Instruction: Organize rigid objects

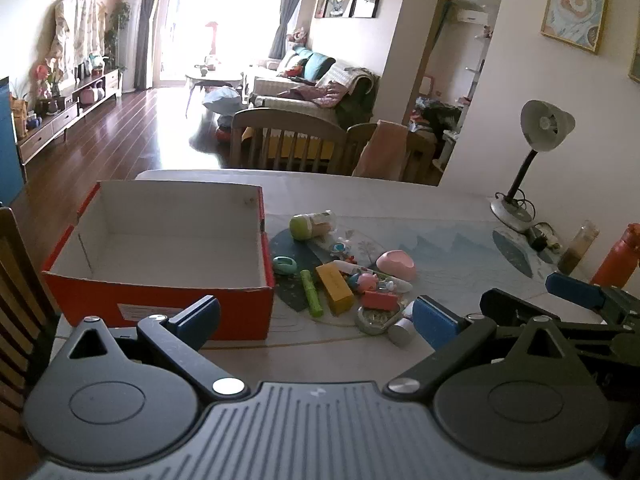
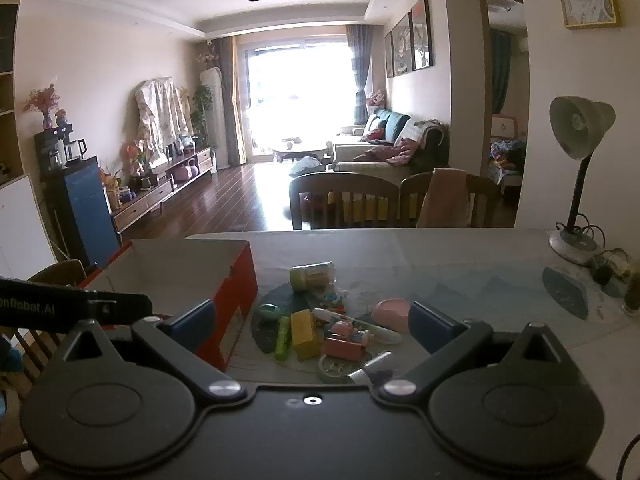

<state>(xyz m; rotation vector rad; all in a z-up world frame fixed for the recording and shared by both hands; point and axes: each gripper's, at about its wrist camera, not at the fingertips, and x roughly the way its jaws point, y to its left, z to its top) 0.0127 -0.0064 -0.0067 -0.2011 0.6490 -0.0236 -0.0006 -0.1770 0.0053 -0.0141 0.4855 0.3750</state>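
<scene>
An empty red cardboard box (image 1: 160, 304) (image 2: 240, 280) with a white inside stands on the table's left. To its right lies a pile of small items: a green-lidded jar (image 1: 312, 224) (image 2: 312, 276), a yellow block (image 1: 335, 289) (image 2: 305, 334), a green marker (image 1: 312, 294) (image 2: 283, 338), a pink bowl (image 1: 396, 265) (image 2: 391, 312), a white pen (image 2: 360, 326), a round tin lid (image 1: 374, 320) and a silver cylinder (image 1: 402, 331). My left gripper (image 1: 316, 320) is open, held back from the pile. My right gripper (image 2: 312, 326) (image 1: 536, 296) is open too, with nothing held.
A desk lamp (image 1: 544, 128) (image 2: 580, 132), a brown-filled glass jar (image 1: 578, 248) and an orange bottle (image 1: 618, 256) stand along the right wall. Wooden chairs (image 1: 280, 136) (image 2: 344, 196) line the table's far edge. Another chair (image 1: 16, 280) is at the near left.
</scene>
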